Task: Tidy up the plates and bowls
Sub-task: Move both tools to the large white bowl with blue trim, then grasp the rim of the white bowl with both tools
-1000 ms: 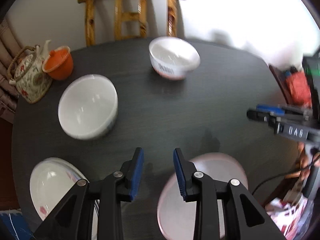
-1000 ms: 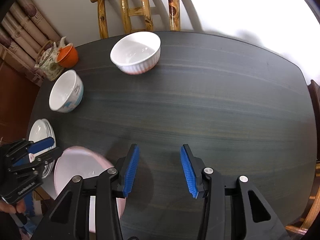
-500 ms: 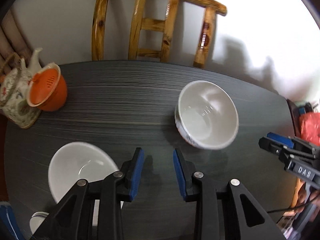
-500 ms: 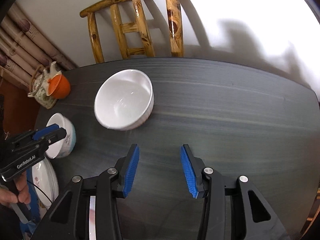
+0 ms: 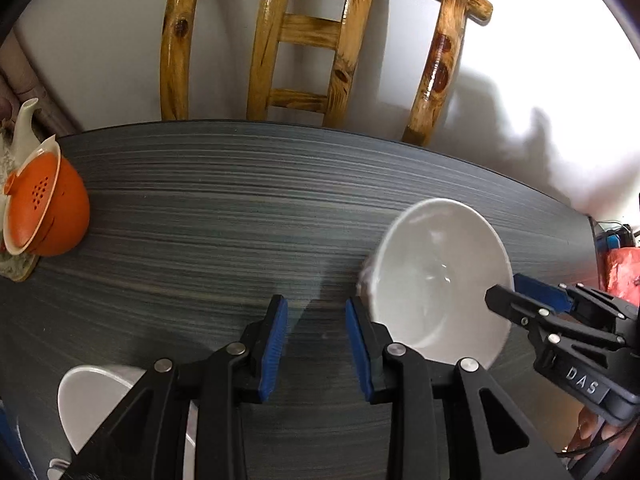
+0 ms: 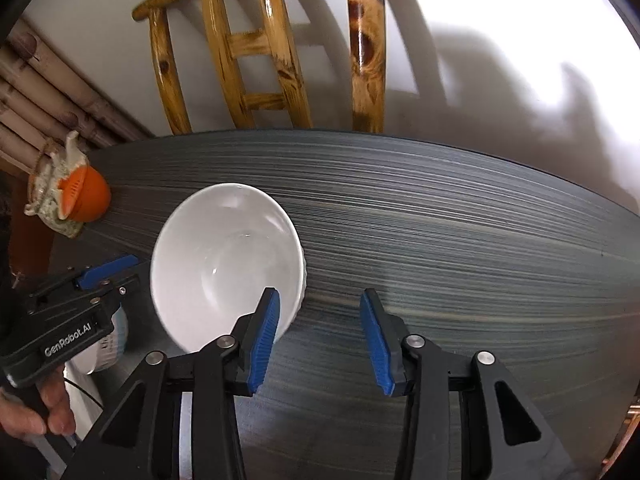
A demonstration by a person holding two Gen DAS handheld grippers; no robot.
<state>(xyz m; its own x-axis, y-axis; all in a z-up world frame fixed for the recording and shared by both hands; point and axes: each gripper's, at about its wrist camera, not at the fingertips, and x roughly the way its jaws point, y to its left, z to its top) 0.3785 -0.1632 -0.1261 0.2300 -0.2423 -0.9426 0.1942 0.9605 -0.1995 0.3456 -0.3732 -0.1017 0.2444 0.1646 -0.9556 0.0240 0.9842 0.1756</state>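
White ribbed bowl [image 6: 226, 264] sits on dark surface [image 6: 440, 240], between both tools. Left tool [image 5: 316, 344] parted, empty, bowl beside its right finger. Right tool [image 6: 320, 336] wide apart, empty. Second bowl [image 5: 92, 400] near left.

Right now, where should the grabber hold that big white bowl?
Probably the rim of the white ribbed bowl, nearest the right gripper. The bowl sits upright and open, so one finger can go inside the wall and one outside, coming down from above.
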